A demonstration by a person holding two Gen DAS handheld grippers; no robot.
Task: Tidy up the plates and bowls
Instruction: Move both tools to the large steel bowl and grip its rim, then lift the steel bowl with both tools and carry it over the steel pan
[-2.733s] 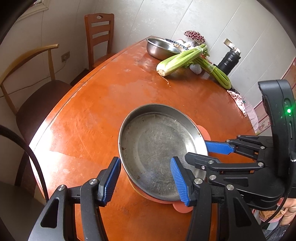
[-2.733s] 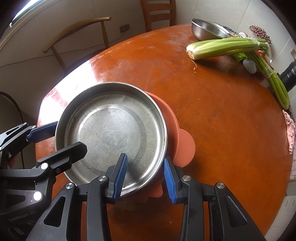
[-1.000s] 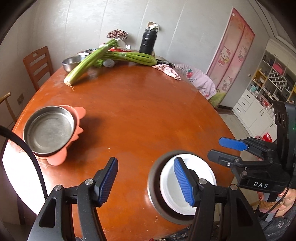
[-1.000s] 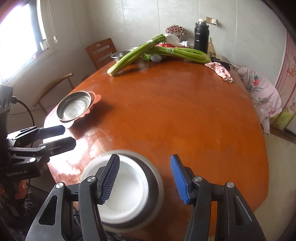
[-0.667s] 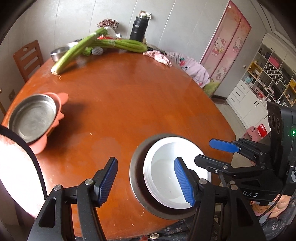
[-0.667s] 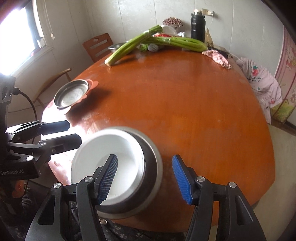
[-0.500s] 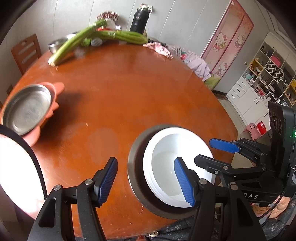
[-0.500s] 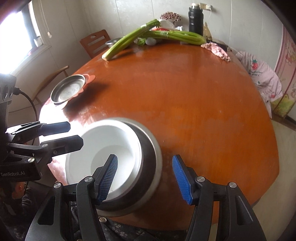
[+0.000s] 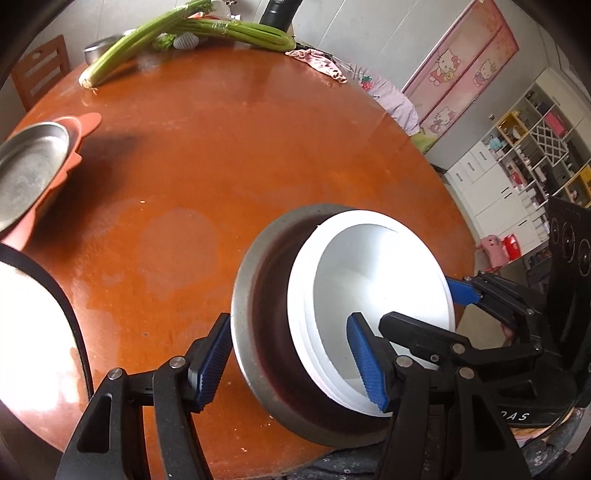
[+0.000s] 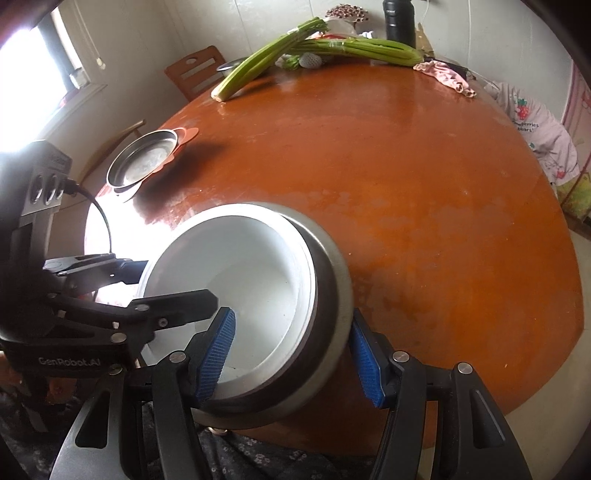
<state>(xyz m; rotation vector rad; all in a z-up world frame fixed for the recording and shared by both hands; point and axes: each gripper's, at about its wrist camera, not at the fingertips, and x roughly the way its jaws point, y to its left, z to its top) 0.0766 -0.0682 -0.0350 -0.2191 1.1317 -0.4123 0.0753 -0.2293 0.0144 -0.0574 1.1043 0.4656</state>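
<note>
Bowls (image 9: 373, 295) nested at the table (image 9: 258, 147) edge sit between both tools' (image 9: 291, 362) (image 10: 291, 354) parted jaws, open tabletop beyond.

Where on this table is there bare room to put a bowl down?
The wide middle of the table is bare, between the steel plate and the pink cloth. The far edge is crowded with celery; the near edge holds the metal bowl.

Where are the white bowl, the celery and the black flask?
white bowl (image 10: 251, 273), right wrist view, on its inner floor
celery (image 10: 258, 70), right wrist view, mid-stalk of the long bunch
black flask (image 10: 399, 22), right wrist view, on its body
</note>
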